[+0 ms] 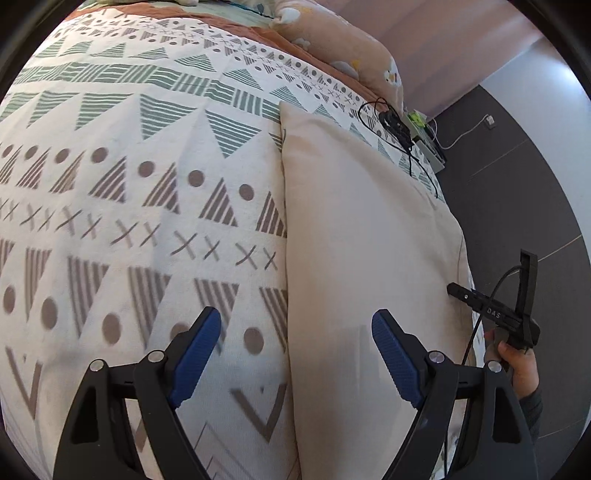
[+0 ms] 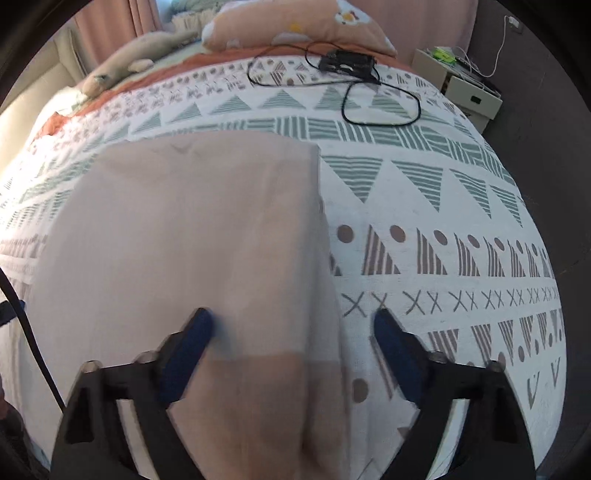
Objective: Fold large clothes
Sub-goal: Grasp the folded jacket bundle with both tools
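Observation:
A beige folded garment [image 1: 362,236] lies flat on the patterned bedspread [image 1: 129,184], a long rectangle near the bed's right edge. My left gripper [image 1: 295,328] is open and empty, hovering over the garment's near left edge. In the right wrist view the same garment [image 2: 192,229] fills the left half, on the bedspread [image 2: 443,229]. My right gripper [image 2: 291,328] is open and empty, straddling the garment's right edge. The right gripper also shows in the left wrist view [image 1: 495,314], held in a hand beside the bed.
A black device with a looped cable [image 2: 347,62] lies on the bedspread beyond the garment. A peach pillow [image 2: 295,26] and a plush toy [image 2: 129,59] lie at the head. A white bedside cabinet [image 2: 469,88] stands by the dark floor [image 1: 517,184].

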`<state>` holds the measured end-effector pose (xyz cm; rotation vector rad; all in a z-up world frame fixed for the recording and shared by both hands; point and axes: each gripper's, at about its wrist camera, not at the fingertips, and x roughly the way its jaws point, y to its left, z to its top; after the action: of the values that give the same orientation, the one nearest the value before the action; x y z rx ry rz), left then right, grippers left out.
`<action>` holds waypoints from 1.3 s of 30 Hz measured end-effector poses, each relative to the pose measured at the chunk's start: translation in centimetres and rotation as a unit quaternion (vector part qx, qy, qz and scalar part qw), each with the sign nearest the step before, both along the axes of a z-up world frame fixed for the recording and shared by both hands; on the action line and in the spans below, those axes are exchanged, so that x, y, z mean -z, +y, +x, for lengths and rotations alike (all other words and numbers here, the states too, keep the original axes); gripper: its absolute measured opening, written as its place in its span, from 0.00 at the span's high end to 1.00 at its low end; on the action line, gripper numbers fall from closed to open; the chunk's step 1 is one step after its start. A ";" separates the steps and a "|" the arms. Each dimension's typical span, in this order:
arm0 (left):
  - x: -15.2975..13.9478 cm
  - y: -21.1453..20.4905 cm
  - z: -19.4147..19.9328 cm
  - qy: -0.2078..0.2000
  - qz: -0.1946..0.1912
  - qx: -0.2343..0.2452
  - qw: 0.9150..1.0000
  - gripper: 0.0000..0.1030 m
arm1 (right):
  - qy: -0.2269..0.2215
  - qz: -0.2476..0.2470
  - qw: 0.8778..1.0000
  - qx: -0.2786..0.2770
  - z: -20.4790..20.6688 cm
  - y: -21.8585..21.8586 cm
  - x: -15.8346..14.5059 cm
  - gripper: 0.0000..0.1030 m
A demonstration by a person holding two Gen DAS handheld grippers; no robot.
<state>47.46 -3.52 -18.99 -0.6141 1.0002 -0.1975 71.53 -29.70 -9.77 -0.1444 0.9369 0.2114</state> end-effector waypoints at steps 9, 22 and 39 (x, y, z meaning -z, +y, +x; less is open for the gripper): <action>0.8 -0.6 5.5 0.012 0.020 0.006 1.000 0.33 | 0.033 0.040 0.999 0.004 6.7 -1.6 0.0 0.46; 0.6 -1.4 11.0 0.003 0.036 0.018 0.999 0.37 | 0.035 0.172 0.984 -0.011 10.8 -4.3 -0.6 0.55; 0.6 -1.0 13.3 -0.002 0.024 0.010 1.000 0.43 | 0.043 0.199 0.977 0.058 13.6 -7.2 1.4 0.58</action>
<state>60.75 -4.49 -19.61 -0.5601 1.0055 -0.1922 85.12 -36.86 -11.18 0.2898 0.9685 0.2950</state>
